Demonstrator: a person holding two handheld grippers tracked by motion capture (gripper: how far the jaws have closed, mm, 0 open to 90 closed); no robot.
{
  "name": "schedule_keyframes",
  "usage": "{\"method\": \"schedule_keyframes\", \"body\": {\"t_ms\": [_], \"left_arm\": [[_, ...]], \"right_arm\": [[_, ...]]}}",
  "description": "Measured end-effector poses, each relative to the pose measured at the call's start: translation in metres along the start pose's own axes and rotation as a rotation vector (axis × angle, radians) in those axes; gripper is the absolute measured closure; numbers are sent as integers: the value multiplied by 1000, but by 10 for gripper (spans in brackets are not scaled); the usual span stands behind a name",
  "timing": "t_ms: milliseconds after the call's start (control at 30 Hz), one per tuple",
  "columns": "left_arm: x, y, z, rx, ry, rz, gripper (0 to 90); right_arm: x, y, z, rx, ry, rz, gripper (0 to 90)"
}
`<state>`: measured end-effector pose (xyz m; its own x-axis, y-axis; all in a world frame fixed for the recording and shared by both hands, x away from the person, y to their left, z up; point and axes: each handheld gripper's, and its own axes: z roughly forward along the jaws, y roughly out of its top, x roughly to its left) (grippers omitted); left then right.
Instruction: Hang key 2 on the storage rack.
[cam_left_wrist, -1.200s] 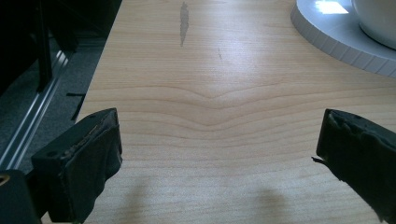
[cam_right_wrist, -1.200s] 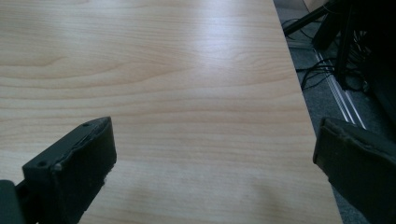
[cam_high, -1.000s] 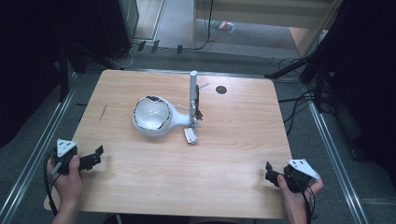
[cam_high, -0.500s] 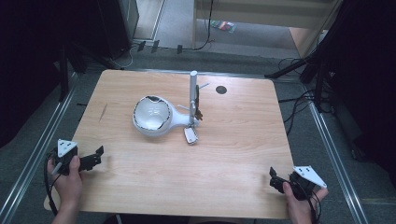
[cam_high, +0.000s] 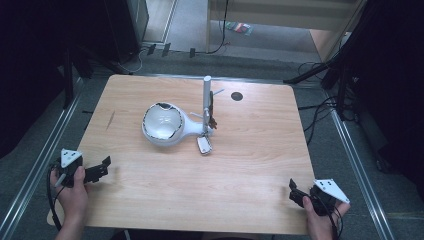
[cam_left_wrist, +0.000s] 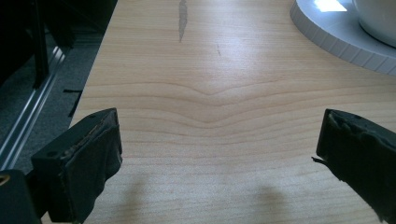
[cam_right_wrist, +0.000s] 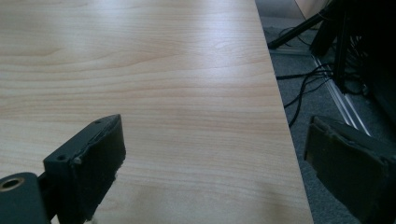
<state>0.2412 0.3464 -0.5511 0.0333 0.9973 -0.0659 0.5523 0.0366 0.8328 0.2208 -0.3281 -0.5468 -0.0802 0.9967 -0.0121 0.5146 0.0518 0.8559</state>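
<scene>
Left gripper (cam_high: 102, 167): near the table's front left corner, held low over the wood by the left hand (cam_high: 70, 192); its jaws stand wide apart with only bare wood between them, as the left gripper view (cam_left_wrist: 210, 154) shows too

Right gripper (cam_high: 294, 192): at the table's front right corner, in the right hand (cam_high: 320, 217); its jaws have just been closing a little yet stand wide apart, nothing between them; in the right gripper view (cam_right_wrist: 212, 158) one jaw hangs over the wood and the other past the table's right edge, above the floor

Grey plates: a three-cornered one sits on top of each gripper

Table (cam_high: 250, 195): pale wood with rounded corners; a short dark streak (cam_high: 110, 120) lies toward the left edge, also seen far off in the left gripper view (cam_left_wrist: 182, 18)

White lamp (cam_high: 165, 125): about the middle of the table, a little toward the back, well apart from both grippers; its round head lies with the hollow side facing up

Lamp base: in the left gripper view a ribbed white rim (cam_left_wrist: 336, 37) shows at the far right, resting on the wood

Lamp post (cam_high: 206, 102): stands upright just to the right of the round head, joined to it by a short neck

Small white piece (cam_high: 204, 145): lies on the wood at the foot of the post, on the near side; what it is I cannot tell

Dark round hole (cam_high: 237, 96): in the tabletop near the back edge, right of the post

Floor beyond: grey, with black cables (cam_high: 320, 115) off the table's right edge and metal rails (cam_high: 360, 165) along both sides
</scene>
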Motion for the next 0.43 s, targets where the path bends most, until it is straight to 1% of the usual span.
{"method": "schedule_keyframes", "body": {"t_ms": [33,100,433], "left_arm": [[0,0,0,-1,0,-1,3],[0,0,0,-2,1,-2,3],[1,0,0,3,-6,-5,3]], "right_arm": [[-1,0,0,3,1,14,59],[-2,0,0,2,-2,23,62],[-1,0,1,7,-4,13,70]]}}
